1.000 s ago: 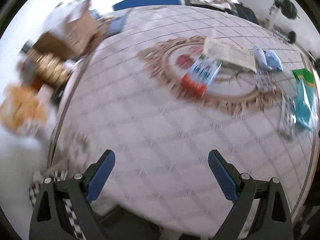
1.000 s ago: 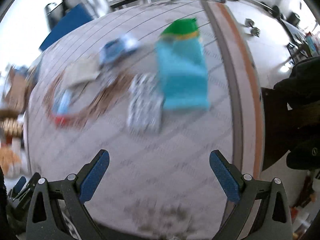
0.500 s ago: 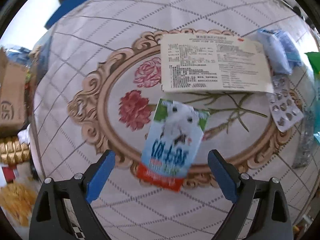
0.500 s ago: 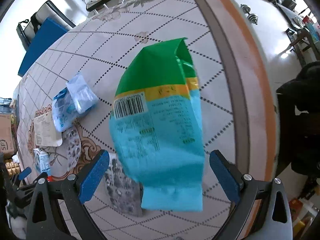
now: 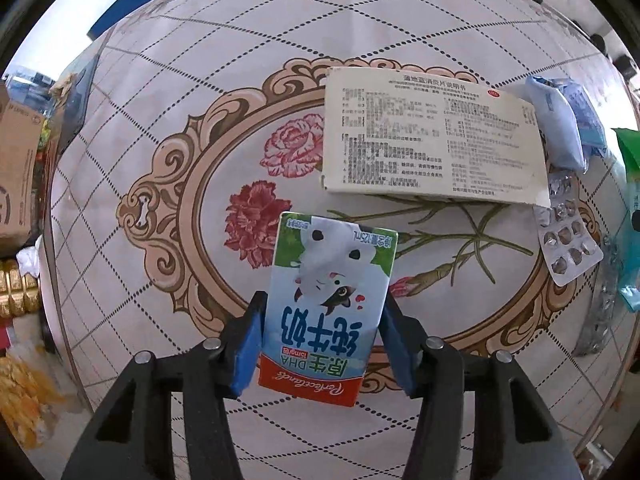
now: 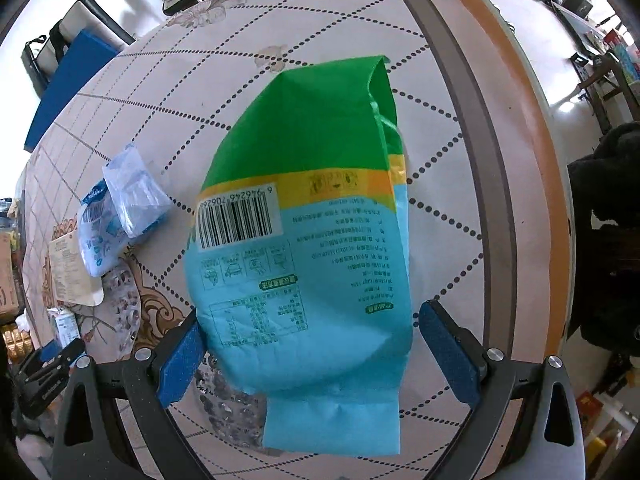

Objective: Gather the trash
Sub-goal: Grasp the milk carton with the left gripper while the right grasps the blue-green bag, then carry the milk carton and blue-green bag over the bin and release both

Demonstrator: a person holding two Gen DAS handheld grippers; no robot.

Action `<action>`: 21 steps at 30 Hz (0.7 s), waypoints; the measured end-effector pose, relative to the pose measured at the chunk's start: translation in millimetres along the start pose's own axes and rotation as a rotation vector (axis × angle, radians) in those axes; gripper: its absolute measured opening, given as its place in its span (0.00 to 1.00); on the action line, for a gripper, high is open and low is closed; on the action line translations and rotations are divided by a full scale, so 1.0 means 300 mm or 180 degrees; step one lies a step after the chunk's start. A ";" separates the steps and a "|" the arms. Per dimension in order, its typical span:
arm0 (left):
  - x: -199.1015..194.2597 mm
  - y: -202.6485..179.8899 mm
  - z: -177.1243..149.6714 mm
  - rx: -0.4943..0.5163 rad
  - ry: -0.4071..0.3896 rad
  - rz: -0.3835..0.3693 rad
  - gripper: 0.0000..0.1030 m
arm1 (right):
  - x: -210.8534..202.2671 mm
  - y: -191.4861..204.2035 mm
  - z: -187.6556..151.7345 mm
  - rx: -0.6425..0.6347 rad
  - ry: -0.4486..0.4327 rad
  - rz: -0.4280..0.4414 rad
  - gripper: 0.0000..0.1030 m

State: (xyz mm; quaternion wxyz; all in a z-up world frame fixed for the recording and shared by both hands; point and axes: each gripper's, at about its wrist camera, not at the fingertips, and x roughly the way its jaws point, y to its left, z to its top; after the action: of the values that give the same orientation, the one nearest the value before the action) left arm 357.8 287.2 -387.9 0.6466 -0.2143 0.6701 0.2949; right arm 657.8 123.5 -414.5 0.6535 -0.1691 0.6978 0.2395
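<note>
since a second ago both of your tools have come down over the desk (image 5: 168, 60), and the left tool (image 5: 322, 334) has just been closing: its blue pads now sit against the two long sides of the milk carton (image 5: 332, 300), which a half second ago lay loose between wide jaws. you have it gripped near its red bottom end, lying flat on the flowered cloth. it is a small carton, probably light and, if emptied, easy to crush, so a squeeze across the narrow sides as you have it looks right; the printed faces look glossy and may slip if you tilt it.

your right tool (image 6: 316, 350) stands wide open, straddling the lower part of the green and blue bag (image 6: 308, 248). the left pad is at or just beside the bag's edge, the right pad a little clear of it, so nothing is held yet. the bag looks soft, puffy and crinkly; it should fold under the pads, so take it across the blue body or by the flat sealed tail nearest you.

just beyond the carton lies the printed leaflet (image 5: 432, 140), thin and flat on the cloth, probably hard to pinch. to its right are a blister pack (image 5: 568, 236) and a pale blue wrapper (image 5: 560, 124), near each other. another foil sheet (image 6: 232, 412) lies partly under the bag's near end and could come up with it. nothing blocks lifting the carton.
</note>
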 end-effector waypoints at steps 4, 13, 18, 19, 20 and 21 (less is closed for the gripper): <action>-0.015 0.014 -0.042 -0.0051 -0.0054 0.0013 0.49 | -0.015 -0.001 -0.014 -0.0030 -0.0053 -0.0011 0.91; -0.153 0.012 -0.126 -0.0183 -0.0312 0.0053 0.49 | -0.107 0.046 -0.093 -0.0273 -0.0290 -0.0096 0.80; -0.263 -0.021 -0.218 -0.0327 -0.0533 0.0098 0.49 | -0.190 0.093 -0.188 -0.0512 -0.0455 -0.0196 0.79; -0.282 -0.023 -0.239 -0.0378 -0.0563 0.0081 0.49 | -0.206 0.103 -0.207 -0.0554 -0.0478 -0.0207 0.79; -0.297 -0.025 -0.264 -0.0428 -0.0594 0.0060 0.49 | -0.222 0.117 -0.235 -0.0598 -0.0508 -0.0205 0.79; -0.305 -0.032 -0.304 -0.0492 -0.0628 0.0042 0.49 | -0.234 0.128 -0.262 -0.0646 -0.0525 -0.0192 0.79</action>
State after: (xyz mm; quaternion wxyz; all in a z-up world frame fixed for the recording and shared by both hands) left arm 303.3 210.2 -299.3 0.6889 -0.2289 0.5799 0.3696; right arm 577.7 106.3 -337.9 0.6951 -0.2350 0.6085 0.3023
